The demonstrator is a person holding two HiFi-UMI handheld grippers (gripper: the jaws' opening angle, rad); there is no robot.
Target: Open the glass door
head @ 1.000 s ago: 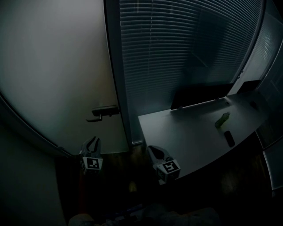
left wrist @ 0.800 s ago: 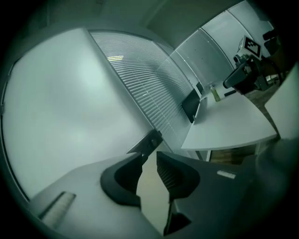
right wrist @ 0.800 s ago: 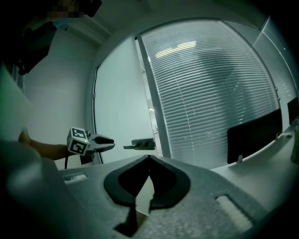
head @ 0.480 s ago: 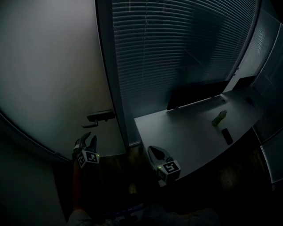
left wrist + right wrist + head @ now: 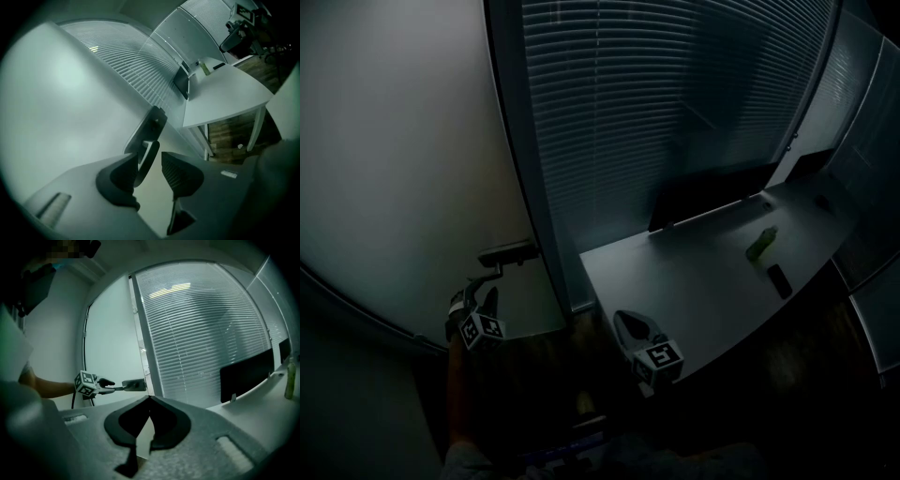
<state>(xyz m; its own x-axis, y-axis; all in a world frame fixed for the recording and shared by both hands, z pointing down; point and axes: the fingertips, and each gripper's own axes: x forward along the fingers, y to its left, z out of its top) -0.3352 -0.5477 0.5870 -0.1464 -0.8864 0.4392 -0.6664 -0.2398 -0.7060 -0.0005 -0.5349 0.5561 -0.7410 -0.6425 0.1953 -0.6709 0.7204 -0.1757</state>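
At about nine o'clock in the head view, the frosted glass door (image 5: 394, 169) carries its handle (image 5: 508, 251) on the edge nearest the slatted blinds (image 5: 675, 94). A dark plate sits there with a lever running out toward eight o'clock. The left gripper (image 5: 481, 291) is at that lever's free end.

A second ago this gripper hung lower, well short of the handle, with its jaws nearly together. Since then it has come across and in toward the lever and rolled its wrist, and its jaws have just been opening. In the left gripper view they stand parted with the lever's tip in the gap between them, closer to the jaw at nine o'clock than to the ribbed one at three o'clock. The lever may already brush that nearer pad – the dim light makes it hard to be sure – but the far pad is plainly off it, so the claw is released, not clamped.

The right gripper (image 5: 628, 323) waits at about six o'clock, by the near corner of the desk (image 5: 703, 281). Its jaws are clenched on nothing and it is in much the same spot as before. A dark monitor (image 5: 708, 192) stands at the desk's far edge, toward two o'clock.

For the task, the approach looks finished and the grasp comes next. The door appears closed and the lever roughly level, so I judge the job barely begun – closing on the lever, pressing it down and swinging the door all remain.
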